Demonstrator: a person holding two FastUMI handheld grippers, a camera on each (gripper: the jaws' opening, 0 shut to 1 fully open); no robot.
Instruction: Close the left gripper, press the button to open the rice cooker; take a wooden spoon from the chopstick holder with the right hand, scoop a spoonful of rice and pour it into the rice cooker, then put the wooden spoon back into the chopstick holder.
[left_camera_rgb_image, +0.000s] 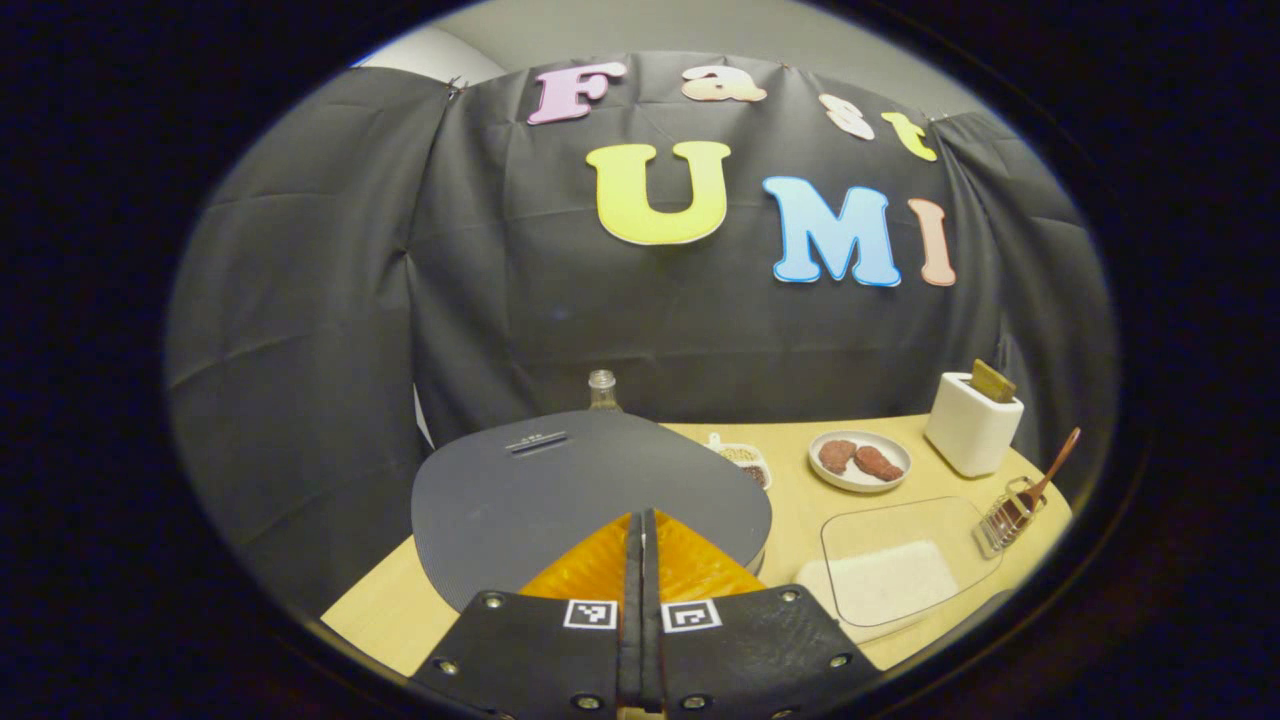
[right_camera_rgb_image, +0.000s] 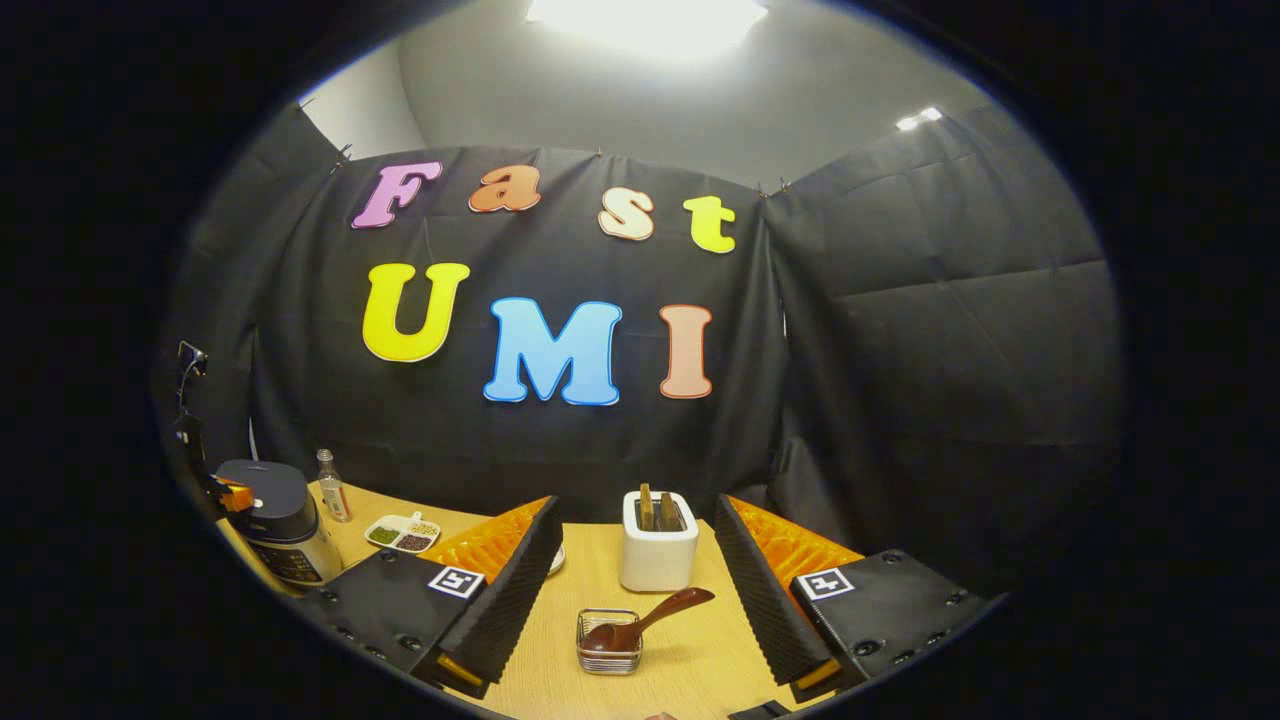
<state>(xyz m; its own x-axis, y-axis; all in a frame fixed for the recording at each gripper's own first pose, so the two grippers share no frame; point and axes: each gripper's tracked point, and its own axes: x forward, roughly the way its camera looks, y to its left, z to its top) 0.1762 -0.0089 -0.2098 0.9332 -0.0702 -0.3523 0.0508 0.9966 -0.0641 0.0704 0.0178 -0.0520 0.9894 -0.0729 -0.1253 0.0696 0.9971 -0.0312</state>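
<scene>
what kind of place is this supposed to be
Most likely a mock kitchen set up in a recording booth, not a real home. A wooden table carries a rice cooker, a toaster and a plate of meat, with black cloth hung behind as walls.

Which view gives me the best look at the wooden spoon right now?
The right gripper view: the wooden spoon sits straight ahead between the open fingers, bowl down in the wire chopstick holder, handle leaning right. The left gripper view shows it small and distorted at the right edge, past the rice cooker.
</scene>
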